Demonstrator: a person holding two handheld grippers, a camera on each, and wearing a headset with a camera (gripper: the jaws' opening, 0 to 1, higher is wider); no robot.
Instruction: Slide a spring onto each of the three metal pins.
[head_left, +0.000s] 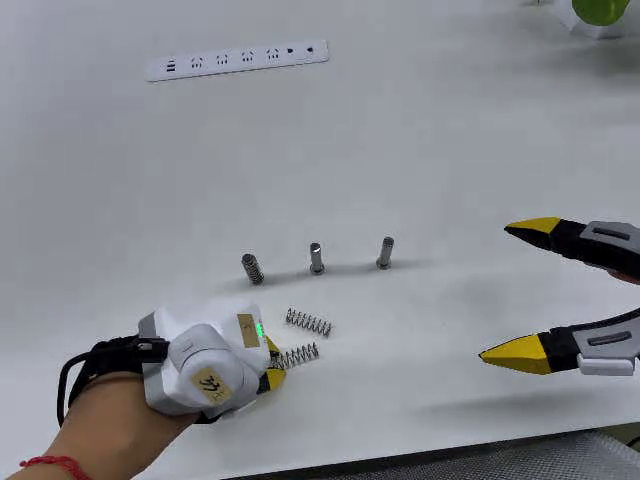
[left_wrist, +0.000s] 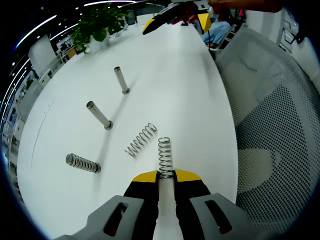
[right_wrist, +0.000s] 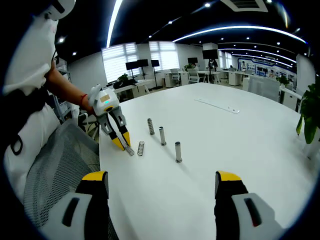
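Three metal pins stand in a row on the white table (head_left: 420, 130). The left pin (head_left: 252, 268) wears a spring; the middle pin (head_left: 316, 257) and the right pin (head_left: 385, 252) are bare. A loose spring (head_left: 308, 322) lies flat in front of them. My left gripper (head_left: 272, 362) is shut on the end of a second spring (head_left: 297, 355), which lies low by the table; in the left gripper view this spring (left_wrist: 164, 156) sticks out from the yellow tips. My right gripper (head_left: 520, 292) hangs open at the right, holding nothing.
A white power strip (head_left: 237, 60) lies at the back left. A green plant in a white pot (head_left: 600, 14) stands at the far right corner. The table's front edge runs just below the grippers, with a mesh chair (left_wrist: 270, 130) beyond it.
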